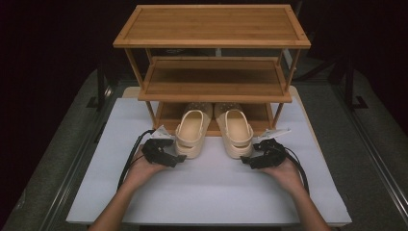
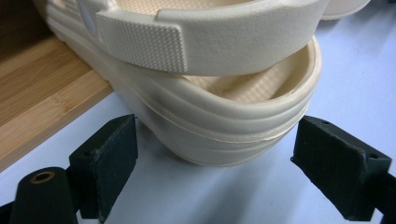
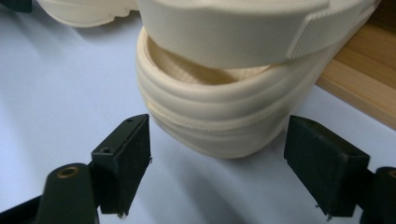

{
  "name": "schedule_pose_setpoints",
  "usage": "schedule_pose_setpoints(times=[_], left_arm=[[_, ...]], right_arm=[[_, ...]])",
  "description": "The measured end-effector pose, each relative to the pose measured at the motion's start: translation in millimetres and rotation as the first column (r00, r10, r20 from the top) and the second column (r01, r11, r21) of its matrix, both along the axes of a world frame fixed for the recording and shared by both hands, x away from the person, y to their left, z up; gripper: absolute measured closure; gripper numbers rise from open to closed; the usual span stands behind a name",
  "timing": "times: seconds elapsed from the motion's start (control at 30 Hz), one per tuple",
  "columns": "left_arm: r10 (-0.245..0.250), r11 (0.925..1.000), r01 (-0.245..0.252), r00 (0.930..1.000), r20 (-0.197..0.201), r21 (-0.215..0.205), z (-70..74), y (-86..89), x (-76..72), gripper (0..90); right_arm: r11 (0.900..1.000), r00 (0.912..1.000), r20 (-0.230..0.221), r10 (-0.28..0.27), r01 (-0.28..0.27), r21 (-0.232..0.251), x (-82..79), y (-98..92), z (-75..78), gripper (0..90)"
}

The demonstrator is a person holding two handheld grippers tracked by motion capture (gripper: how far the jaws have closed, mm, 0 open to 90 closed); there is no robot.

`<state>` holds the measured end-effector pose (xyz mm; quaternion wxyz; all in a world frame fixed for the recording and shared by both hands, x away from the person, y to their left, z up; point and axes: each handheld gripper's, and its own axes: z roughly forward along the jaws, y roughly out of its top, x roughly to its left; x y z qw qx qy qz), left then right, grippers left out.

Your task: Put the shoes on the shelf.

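Your left gripper (image 1: 179, 159) and right gripper (image 1: 244, 161) have jaws spread, each just short of a heel. The left clog (image 1: 191, 134) and right clog (image 1: 234, 131) rest toes-in on the rack's bottom shelf (image 1: 166, 113), heels on the desk (image 1: 211, 187). Centre each heel between the jaws before squeezing.

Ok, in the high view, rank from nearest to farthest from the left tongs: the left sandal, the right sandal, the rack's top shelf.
From the left tongs:
1. Left sandal, its heel right at the tips.
2. Right sandal, across to the right, by the right tongs.
3. Top shelf of the rack, high at the back.
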<state>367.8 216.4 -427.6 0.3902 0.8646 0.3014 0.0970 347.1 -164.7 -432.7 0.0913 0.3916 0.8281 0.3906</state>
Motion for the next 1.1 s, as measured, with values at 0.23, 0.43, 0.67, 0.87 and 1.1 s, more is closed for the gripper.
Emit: schedule_pose_setpoints(times=[0.23,0.43,0.67,0.87,1.1], left_arm=[[-0.024,0.9993,0.023,0.9997,0.005,0.028,3.3,-18.8,5.0,12.8],[-0.030,0.9992,0.030,0.9995,0.008,0.026,4.1,-35.5,10.6,12.8],[-0.033,0.9987,0.032,0.9992,0.025,0.041,4.0,-45.3,16.1,12.0],[-0.029,0.9985,0.028,0.9994,0.022,0.047,3.8,-46.2,28.4,12.0],[-0.032,0.9969,0.031,0.9994,0.014,0.072,5.3,-47.4,53.8,12.0]], right_arm=[[1.000,0.9999,0.007,0.011,-0.011,0.000,3.4,6.4,0.6,22.8],[0.999,0.9995,0.004,0.032,-0.032,0.000,11.5,17.0,4.3,22.8],[0.998,0.9982,0.024,0.054,-0.054,-0.025,21.0,36.5,3.4,23.2],[0.999,0.9988,0.031,0.037,-0.037,-0.010,30.4,36.9,0.9,23.2],[1.000,0.9993,0.037,0.002,-0.001,-0.014,48.7,41.2,1.0,23.2]])
